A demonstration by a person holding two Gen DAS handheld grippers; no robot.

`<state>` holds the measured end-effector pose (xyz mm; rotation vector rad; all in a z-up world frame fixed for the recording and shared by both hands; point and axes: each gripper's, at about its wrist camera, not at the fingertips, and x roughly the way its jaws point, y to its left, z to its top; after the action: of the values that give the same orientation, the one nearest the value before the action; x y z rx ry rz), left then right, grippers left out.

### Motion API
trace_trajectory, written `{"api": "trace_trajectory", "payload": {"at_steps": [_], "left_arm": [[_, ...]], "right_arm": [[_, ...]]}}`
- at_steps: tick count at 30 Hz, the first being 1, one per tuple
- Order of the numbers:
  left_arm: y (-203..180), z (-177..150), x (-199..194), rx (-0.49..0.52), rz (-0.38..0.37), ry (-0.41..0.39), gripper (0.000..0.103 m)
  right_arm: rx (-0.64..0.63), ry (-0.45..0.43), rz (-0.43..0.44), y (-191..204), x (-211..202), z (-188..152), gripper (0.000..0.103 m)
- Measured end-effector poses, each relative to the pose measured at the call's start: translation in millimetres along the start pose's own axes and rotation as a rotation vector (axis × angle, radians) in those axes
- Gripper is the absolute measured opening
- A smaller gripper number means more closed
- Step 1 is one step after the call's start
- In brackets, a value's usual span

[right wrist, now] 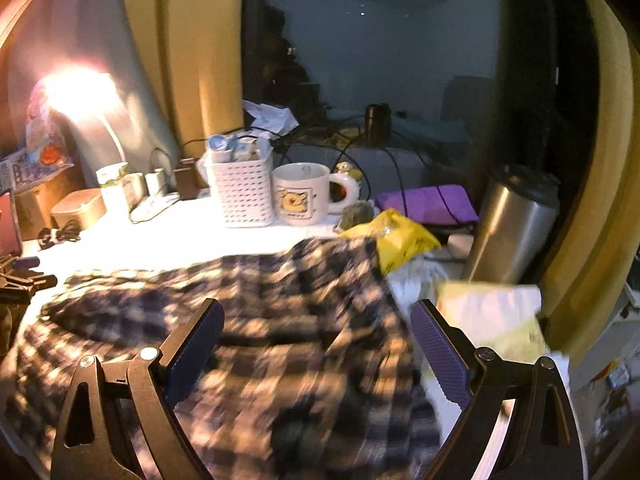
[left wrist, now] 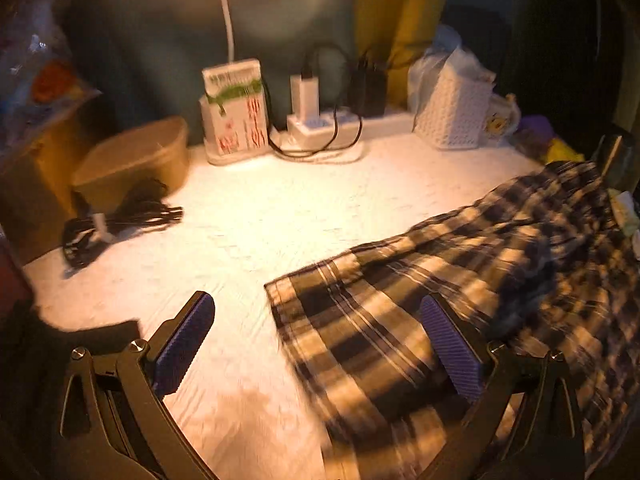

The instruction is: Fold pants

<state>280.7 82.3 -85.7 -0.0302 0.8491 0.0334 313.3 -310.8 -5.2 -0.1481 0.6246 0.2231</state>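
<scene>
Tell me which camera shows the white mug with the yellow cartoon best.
Right wrist view: the mug stands whole beside the white basket, print and handle facing the camera. In the left wrist view only a sliver of it peeks out behind that basket.

Left tongs (left wrist: 318, 342) and right tongs (right wrist: 318, 344), black curved arms, ribbed blue pads, silver screws

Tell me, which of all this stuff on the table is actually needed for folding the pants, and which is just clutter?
Needed:
plaid pants
left gripper, open
right gripper, open

Just lying about:
cartoon mug
white perforated basket
steel tumbler
yellow bag
purple pouch
power strip with chargers
coiled black cable
tan lidded box
</scene>
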Motion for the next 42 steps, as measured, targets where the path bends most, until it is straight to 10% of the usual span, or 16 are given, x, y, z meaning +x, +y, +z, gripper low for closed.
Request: {"api": "trace_trajectory", "payload": {"at_steps": [13,15,17,18,20,32,42], "left_arm": [[-11.3,8.1,47.1,0.062,-0.046,0.123,0.076],[-15.0,7.6,42.6,0.068,-0.059,0.111,0.063],[-20.3,6.9,35.9,0.086,-0.080,0.099,0.012],[-22.3,6.2,32.6,0.090,-0.096,0.101,0.007],[-25.2,8.5,32.6,0.091,-0.096,0.088,0.006],[29.2,61.0,-55.3,0.044,-0.008,-0.190,0.006],[87.6,130.3,-55.8,0.067,0.115,-0.320,0.006]], "right_arm": [[-0.078,0.162,-0.059,-17.3,109.5,27.0,0.070],[-0.091,0.181,-0.071,-14.3,118.7,24.9,0.053],[-0.110,0.192,-0.077,-10.8,123.7,21.9,0.033],[-0.124,0.190,-0.085,-7.9,125.0,20.6,0.020],[-0.154,0.182,-0.081,-1.3,120.9,19.7,0.008],[-0.203,-0.026,-0.092,39.4,36.4,52.7,0.007],[-0.152,-0.151,-0.053,72.5,26.7,100.5,0.007]]}}
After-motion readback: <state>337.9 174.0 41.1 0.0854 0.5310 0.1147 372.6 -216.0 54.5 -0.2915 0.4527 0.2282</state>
